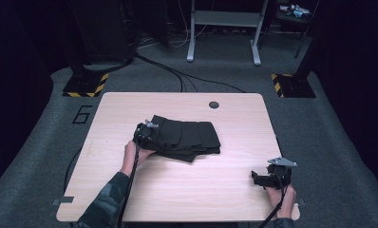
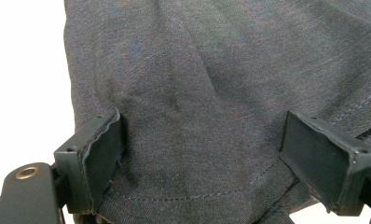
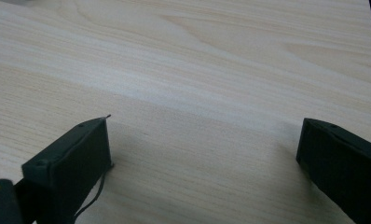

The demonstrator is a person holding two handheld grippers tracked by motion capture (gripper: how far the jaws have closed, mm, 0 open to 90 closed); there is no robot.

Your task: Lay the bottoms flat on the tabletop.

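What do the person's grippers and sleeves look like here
Both grippers, the left gripper and the right gripper, are black with two blocky rectangular jaws, a grey three-cornered plate on top and a black cable trailing back. The left forearm wears a dark camouflage-patterned sleeve.

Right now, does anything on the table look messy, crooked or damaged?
Only the dark cloth: it's folded unevenly, with layers fanned out and corners poking past each other at the near edge. The left tongs are open over it, the right tongs open over bare table. No damage visible.
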